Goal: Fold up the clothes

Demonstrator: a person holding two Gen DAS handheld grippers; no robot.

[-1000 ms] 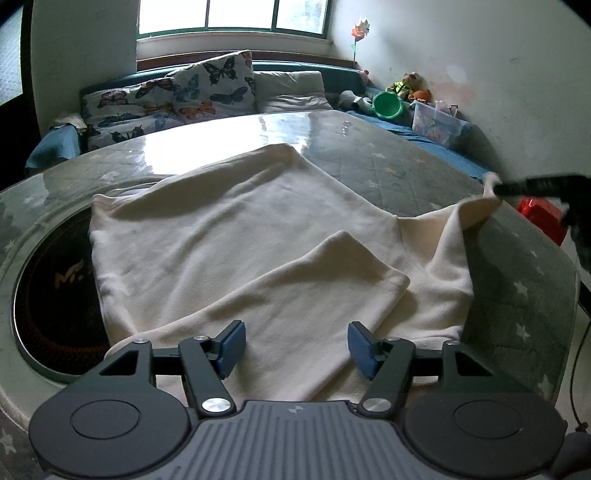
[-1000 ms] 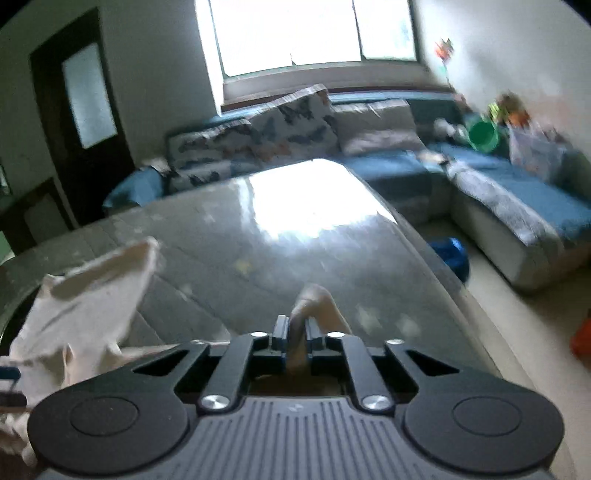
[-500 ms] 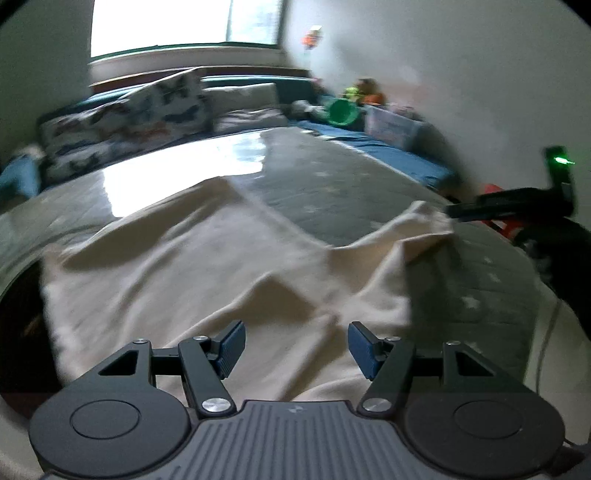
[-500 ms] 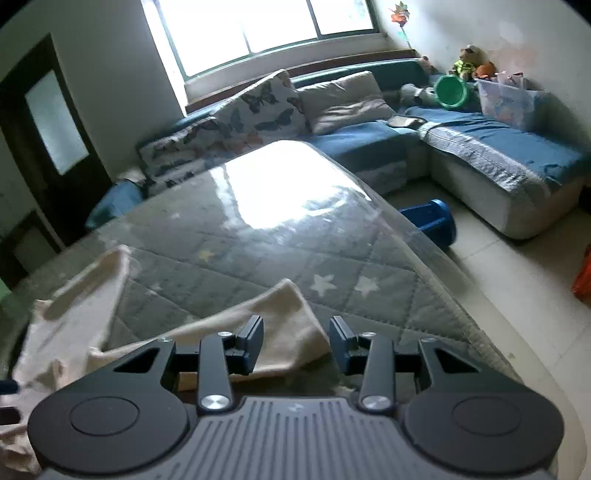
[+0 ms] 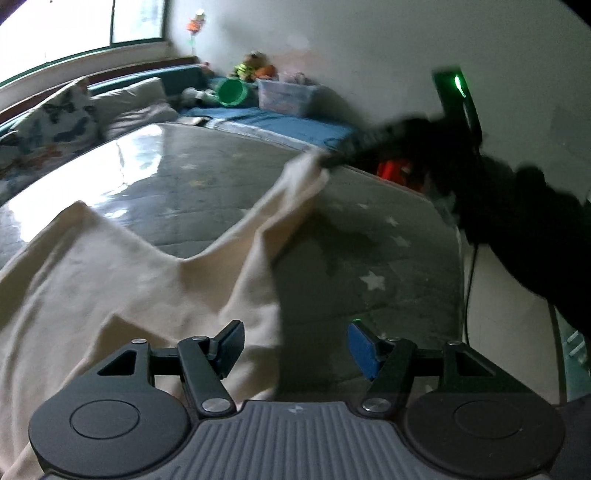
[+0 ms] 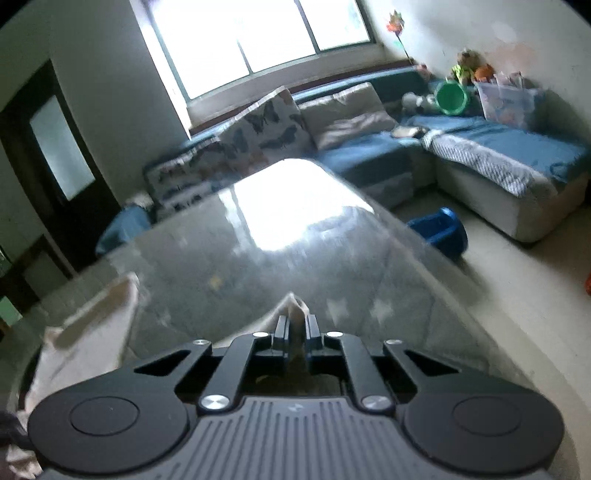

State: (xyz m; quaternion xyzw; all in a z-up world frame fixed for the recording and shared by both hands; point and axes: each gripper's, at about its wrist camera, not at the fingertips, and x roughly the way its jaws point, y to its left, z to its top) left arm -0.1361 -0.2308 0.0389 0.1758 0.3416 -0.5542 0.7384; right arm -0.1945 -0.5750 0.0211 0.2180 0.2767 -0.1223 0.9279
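Right gripper (image 6: 295, 326): I have its jaws clamped together on a corner of the cream garment (image 6: 294, 308), a tuft of cloth poking out past the pads. From my left wrist view the same gripper (image 5: 332, 160) appears as a dark blurred shape lifting that corner off the table.

Left gripper (image 5: 295, 345): I hold it with its blue pads (image 5: 360, 349) apart and nothing between them, hovering over the garment's near edge.

Cream garment (image 5: 122, 280): spread on the table on the left-hand side, one corner drawn up and away toward the right gripper, forming a raised ridge.

Table (image 5: 369, 258): grey quilted cover with white stars under a glossy sheet.

Beyond the table: blue sofa (image 6: 498, 147), butterfly-print cushion (image 6: 266, 129), green bucket (image 6: 450, 98), clear storage box (image 6: 508, 101), bright window (image 6: 255, 33).

Beside the table, on the floor: blue plastic stool (image 6: 441, 230).
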